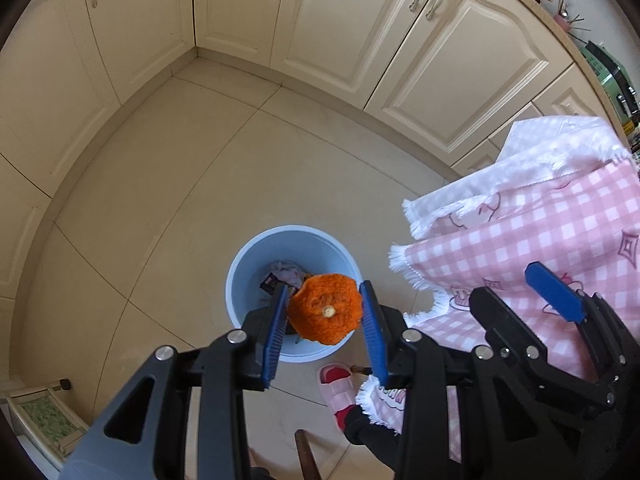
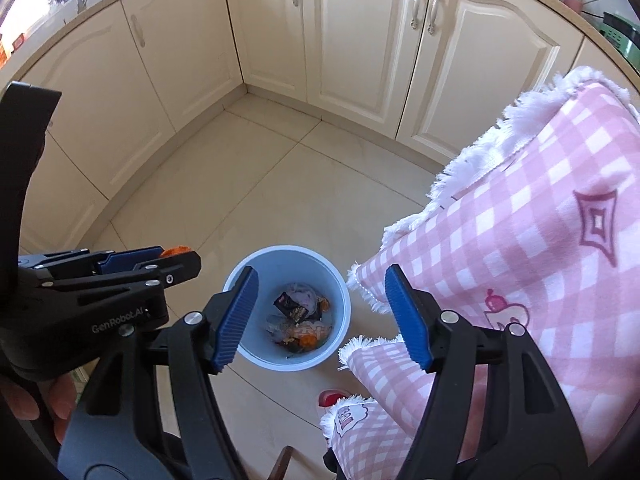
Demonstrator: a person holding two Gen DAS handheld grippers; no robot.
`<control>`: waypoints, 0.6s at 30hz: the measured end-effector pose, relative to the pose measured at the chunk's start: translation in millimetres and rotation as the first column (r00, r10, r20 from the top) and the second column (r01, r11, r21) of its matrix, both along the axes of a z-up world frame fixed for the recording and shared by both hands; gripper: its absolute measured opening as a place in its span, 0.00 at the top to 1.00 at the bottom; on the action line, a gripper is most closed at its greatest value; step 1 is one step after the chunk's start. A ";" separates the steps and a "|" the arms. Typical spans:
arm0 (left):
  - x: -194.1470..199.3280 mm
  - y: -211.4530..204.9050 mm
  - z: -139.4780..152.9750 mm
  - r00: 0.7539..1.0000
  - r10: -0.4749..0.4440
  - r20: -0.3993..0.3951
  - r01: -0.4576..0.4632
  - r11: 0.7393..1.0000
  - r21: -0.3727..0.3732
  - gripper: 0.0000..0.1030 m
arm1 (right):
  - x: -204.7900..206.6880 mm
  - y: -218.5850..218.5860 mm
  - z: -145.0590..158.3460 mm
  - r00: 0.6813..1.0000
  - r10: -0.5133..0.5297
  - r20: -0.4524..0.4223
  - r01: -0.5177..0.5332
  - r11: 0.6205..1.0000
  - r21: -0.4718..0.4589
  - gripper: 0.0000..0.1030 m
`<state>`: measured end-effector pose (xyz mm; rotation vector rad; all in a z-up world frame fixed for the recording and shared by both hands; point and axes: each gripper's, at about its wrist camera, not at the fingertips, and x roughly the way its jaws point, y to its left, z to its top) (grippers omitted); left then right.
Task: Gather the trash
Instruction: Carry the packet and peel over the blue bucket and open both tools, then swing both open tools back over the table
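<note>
An orange peel (image 1: pixel 324 314) with its stem button facing me sits between the blue pads of my left gripper (image 1: pixel 323 290), which is shut on it. It hangs over the round blue bin (image 1: pixel 256 256) on the floor. In the right wrist view the same gripper (image 2: pixel 180 256) comes in from the left, with a sliver of peel (image 2: pixel 176 250) showing at its tip. My right gripper (image 2: pixel 322 272) is open above the bin (image 2: pixel 340 292) with nothing between its fingers. It also shows at the right of the left wrist view (image 1: pixel 504 282). Wrappers and scraps (image 2: pixel 298 316) lie in the bin's bottom.
A pink checked tablecloth (image 2: pixel 520 240) with a white fringe hangs close to the right of the bin. A person's pink slipper (image 1: pixel 338 384) stands just in front of the bin. Cream cabinets (image 2: pixel 352 40) line the corner behind. Tiled floor (image 1: pixel 180 184) stretches to the left.
</note>
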<state>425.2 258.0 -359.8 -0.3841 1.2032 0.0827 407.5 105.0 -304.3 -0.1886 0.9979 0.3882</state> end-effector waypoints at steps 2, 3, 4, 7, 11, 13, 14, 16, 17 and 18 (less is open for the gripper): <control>0.1 0.9 1.3 1.000 0.005 -0.001 -0.005 1.000 0.002 0.60 | 0.9 -1.5 1.8 1.000 -0.005 -0.003 0.005 1.000 0.011 0.36; -0.3 1.9 2.1 1.000 0.008 -0.002 -0.008 1.000 0.002 0.56 | 0.0 -3.1 2.6 1.000 -0.008 -0.004 0.008 1.000 0.016 0.36; -1.1 3.3 2.9 1.000 0.010 -0.003 -0.010 1.000 -0.003 0.54 | -1.3 -2.7 3.7 1.000 -0.009 -0.004 0.009 1.000 0.018 0.36; -5.0 7.1 5.5 1.000 0.017 -0.002 -0.017 0.999 -0.029 0.49 | -4.0 -3.9 7.4 1.000 -0.006 -0.003 0.006 1.000 0.030 0.36; -13.4 8.0 12.2 1.000 0.024 0.007 -0.024 0.999 -0.028 0.49 | -11.0 -3.6 15.2 1.000 0.001 -0.001 -0.001 0.999 0.043 0.35; -20.4 8.0 20.1 1.000 0.025 0.014 -0.024 0.999 -0.025 0.49 | -14.0 -4.0 21.6 1.000 0.004 0.007 -0.004 0.999 0.046 0.35; -23.9 7.3 24.4 0.999 0.024 0.021 -0.024 0.999 -0.023 0.49 | -16.5 -4.4 26.0 1.000 0.004 0.012 -0.005 0.999 0.051 0.35; -32.2 7.3 34.8 0.999 0.024 0.037 -0.024 1.000 -0.010 0.48 | -20.6 -5.2 35.2 1.000 0.006 0.021 -0.007 0.998 0.064 0.35; -38.7 8.0 43.1 0.998 0.024 0.051 -0.024 1.000 0.002 0.48 | -24.8 -5.9 43.0 0.999 0.008 0.031 -0.010 0.997 0.074 0.35; -45.0 9.3 51.3 0.998 0.028 0.062 -0.029 0.999 0.015 0.48 | -28.8 -6.6 49.3 0.999 0.009 0.043 -0.013 0.997 0.080 0.35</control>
